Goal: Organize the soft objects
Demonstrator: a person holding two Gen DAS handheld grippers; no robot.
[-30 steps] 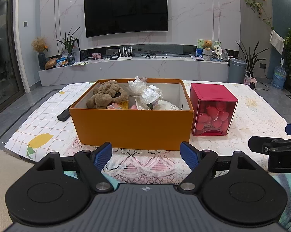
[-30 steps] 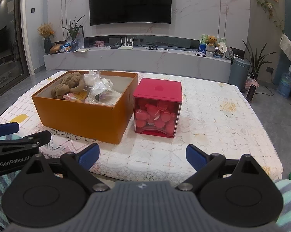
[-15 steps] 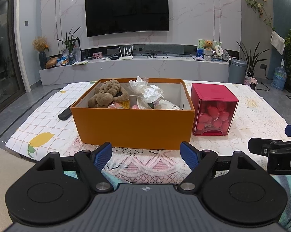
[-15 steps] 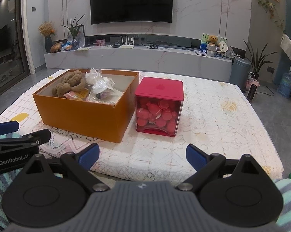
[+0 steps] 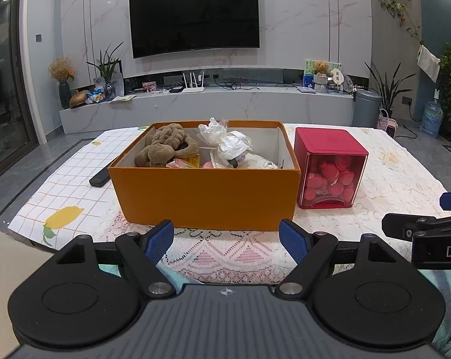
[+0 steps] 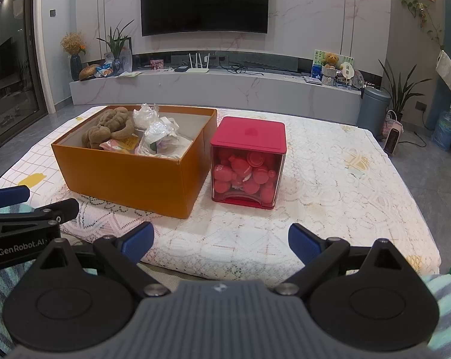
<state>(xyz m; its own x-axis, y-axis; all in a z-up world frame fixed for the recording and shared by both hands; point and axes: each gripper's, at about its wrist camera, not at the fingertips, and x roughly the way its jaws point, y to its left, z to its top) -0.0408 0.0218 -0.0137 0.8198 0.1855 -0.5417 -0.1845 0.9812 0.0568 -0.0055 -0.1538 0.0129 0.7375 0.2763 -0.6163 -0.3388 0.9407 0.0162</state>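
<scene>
Table (image 5: 399,161): covered by a white lace cloth, checked cloth at its left edge.

Orange box (image 5: 207,194): open-topped, near the front edge, left of centre.

Red container (image 5: 330,155): just beside the box's right wall, clear front showing red pieces.

Brown plush toy (image 5: 165,149): in the box's back-left corner.

Plastic-wrapped bundles (image 5: 228,146): in the box's middle, beside the plush toy.

Left gripper (image 5: 227,237): before the front edge, jaws wide, holding nothing.

Right gripper (image 6: 221,242): likewise wide and holding nothing, before the front edge.

Remote (image 5: 99,178): on the checked cloth, against the box's left wall.
</scene>
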